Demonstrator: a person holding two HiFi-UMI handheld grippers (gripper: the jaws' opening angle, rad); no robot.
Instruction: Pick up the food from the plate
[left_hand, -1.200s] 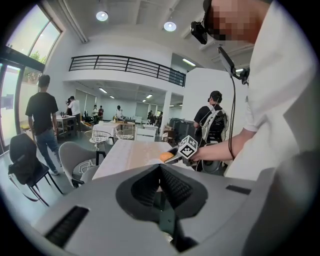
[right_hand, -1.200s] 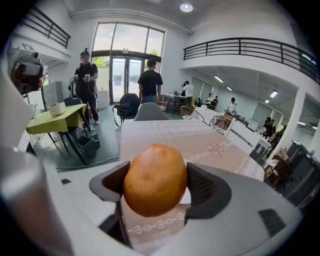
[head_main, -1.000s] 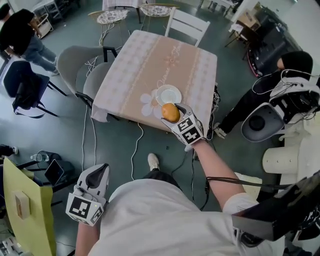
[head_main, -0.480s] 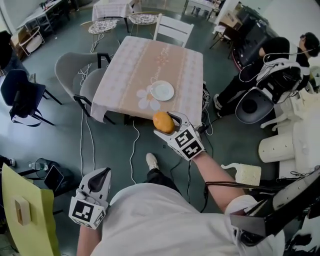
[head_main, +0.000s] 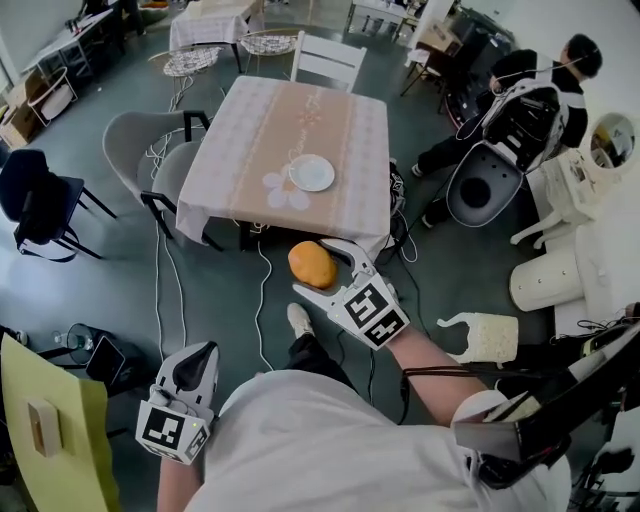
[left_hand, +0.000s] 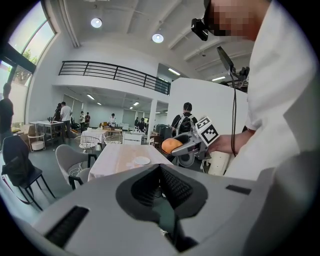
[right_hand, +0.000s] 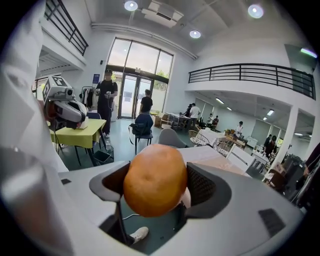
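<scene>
An orange fruit (head_main: 312, 264) is clamped in my right gripper (head_main: 322, 268), held in the air in front of the table's near edge, over the floor. In the right gripper view the orange (right_hand: 155, 180) fills the gap between the jaws. The white plate (head_main: 312, 172) lies bare on the table (head_main: 250, 140). My left gripper (head_main: 190, 372) hangs low at my left side, jaws together with nothing in them. The left gripper view shows the right gripper (left_hand: 181, 145) with the orange (left_hand: 171, 145), and the plate (left_hand: 141, 160).
A white chair (head_main: 328, 62) stands at the table's far side and grey chairs (head_main: 140, 140) at its left. Cables (head_main: 162, 270) trail over the floor. A person (head_main: 545, 70) sits at the right by white machines (head_main: 490, 180). A yellow-green table (head_main: 45, 420) is at bottom left.
My right gripper has carried the orange off the plate and back toward me, past the table's near edge. The plate stays bare. The left gripper has hardly moved.
</scene>
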